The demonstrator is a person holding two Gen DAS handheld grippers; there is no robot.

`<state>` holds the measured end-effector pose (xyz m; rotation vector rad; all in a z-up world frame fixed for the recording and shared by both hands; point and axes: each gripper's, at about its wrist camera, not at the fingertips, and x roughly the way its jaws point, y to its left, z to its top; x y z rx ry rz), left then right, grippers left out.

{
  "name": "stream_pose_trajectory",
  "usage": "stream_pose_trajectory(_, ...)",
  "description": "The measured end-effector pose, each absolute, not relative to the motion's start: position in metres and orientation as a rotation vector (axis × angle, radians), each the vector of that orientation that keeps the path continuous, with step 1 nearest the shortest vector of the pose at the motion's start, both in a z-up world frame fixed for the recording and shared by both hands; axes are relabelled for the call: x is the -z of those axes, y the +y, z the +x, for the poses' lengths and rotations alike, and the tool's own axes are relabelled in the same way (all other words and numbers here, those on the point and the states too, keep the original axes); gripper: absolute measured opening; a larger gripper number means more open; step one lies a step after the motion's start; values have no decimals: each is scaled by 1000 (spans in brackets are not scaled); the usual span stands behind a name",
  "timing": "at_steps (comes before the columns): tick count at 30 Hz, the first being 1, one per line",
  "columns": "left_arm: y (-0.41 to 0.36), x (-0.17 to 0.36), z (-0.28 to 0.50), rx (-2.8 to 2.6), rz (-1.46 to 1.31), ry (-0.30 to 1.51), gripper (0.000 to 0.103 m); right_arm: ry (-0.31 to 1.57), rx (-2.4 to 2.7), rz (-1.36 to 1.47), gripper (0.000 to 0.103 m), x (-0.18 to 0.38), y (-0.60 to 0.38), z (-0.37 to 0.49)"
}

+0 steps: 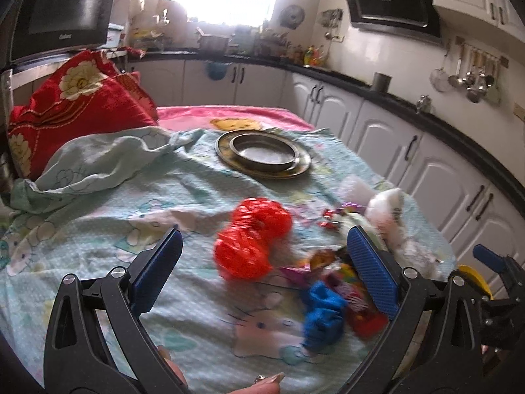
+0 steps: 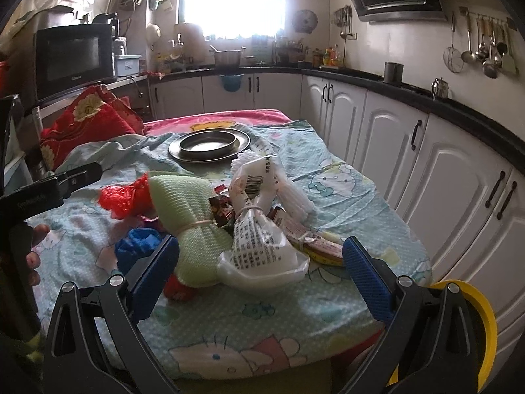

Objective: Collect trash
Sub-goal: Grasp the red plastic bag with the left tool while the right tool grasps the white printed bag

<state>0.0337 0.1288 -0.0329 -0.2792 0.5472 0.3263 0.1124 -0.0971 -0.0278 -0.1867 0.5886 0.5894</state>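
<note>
Kitchen worktop, cloth-covered, trash heaped near edge.
Both tongs (image 1: 262, 256) (image 2: 261, 262) gape empty; best straddle red bag (image 1: 251, 241), squeeze low.

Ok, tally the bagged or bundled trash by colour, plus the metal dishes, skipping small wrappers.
Red bag: 1
Blue bag: 1
Green foam net: 1
White printed bag: 1
White foam net: 1
Metal dishes: 2
Total: 7
</note>
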Motion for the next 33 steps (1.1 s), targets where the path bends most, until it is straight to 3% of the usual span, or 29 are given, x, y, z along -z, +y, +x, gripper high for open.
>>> stream_pose_trajectory(16, 175, 77, 93, -349, -336, 752, 92, 690, -632, -243, 95, 59, -68, 159)
stream_pose_trajectory(21, 182, 91, 97, -349, -380, 762, 92, 739, -641, -253, 78, 73, -67, 165)
stream_pose_trajectory(24, 187, 101, 96, -331, -420, 770, 92, 749, -658, -231, 73, 76, -71, 167)
stream_pose_trajectory(28, 190, 110, 92, -289, -494, 766, 91, 730, -682, -254, 57, 75, -69, 161)
stream_pose_trajectory(29, 190, 110, 91, -290, -496, 763, 89, 730, -684, -257, 51, 75, -69, 161)
stream_pose_trajectory(33, 188, 109, 88, -277, -482, 756, 67, 746, -706, -256, 42, 76, -69, 159)
